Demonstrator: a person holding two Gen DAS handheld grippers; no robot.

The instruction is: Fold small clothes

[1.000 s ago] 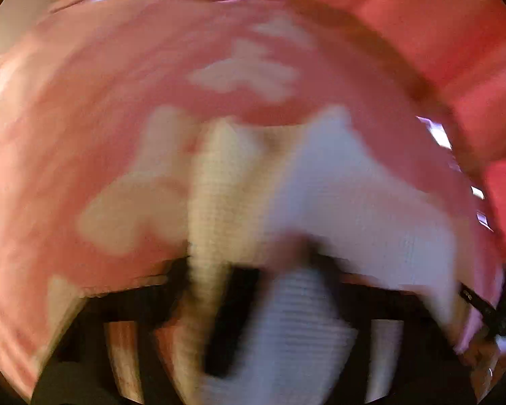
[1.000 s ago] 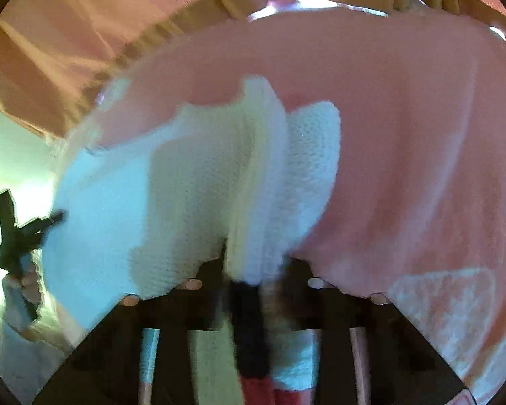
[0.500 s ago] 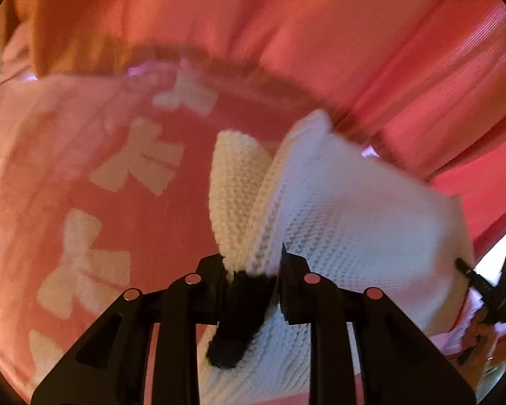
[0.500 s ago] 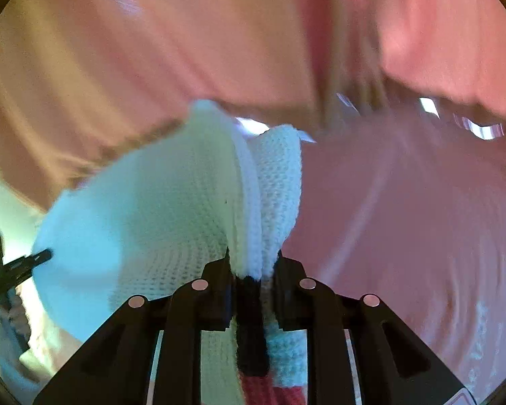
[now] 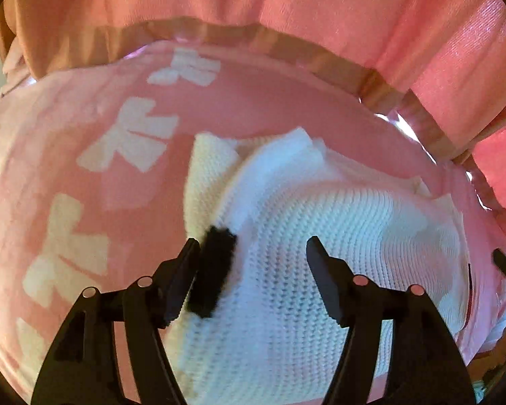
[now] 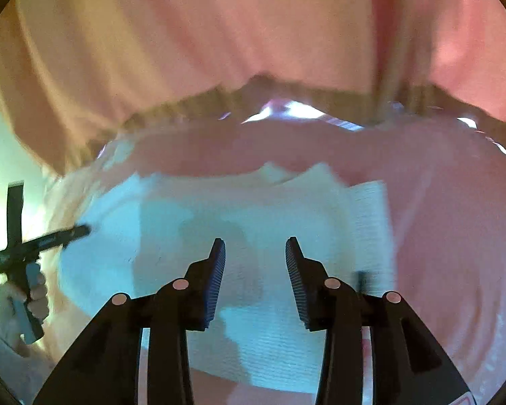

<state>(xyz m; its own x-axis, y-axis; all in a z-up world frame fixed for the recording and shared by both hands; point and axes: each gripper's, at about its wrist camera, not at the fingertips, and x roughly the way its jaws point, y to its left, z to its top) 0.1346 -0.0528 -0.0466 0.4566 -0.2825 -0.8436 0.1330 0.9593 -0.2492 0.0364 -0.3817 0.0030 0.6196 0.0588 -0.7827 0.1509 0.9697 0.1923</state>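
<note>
Behind white knit garment (image 5: 320,236), pink curtain (image 5: 320,17)

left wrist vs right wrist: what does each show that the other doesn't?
Left wrist only: white bow prints on the pink cloth, and a black knit trim beside the opening left claw, nothing pinched.

Right wrist only: the person's hand on the other tool's grip, and the opening, empty right claw.

Both: the white knitted garment on pink cloth, pink curtain folds behind.

left gripper (image 5: 253,253): black, round pale screws; right gripper (image 6: 255,253): black, ribbed bluish pads (image 6: 215,283)
</note>
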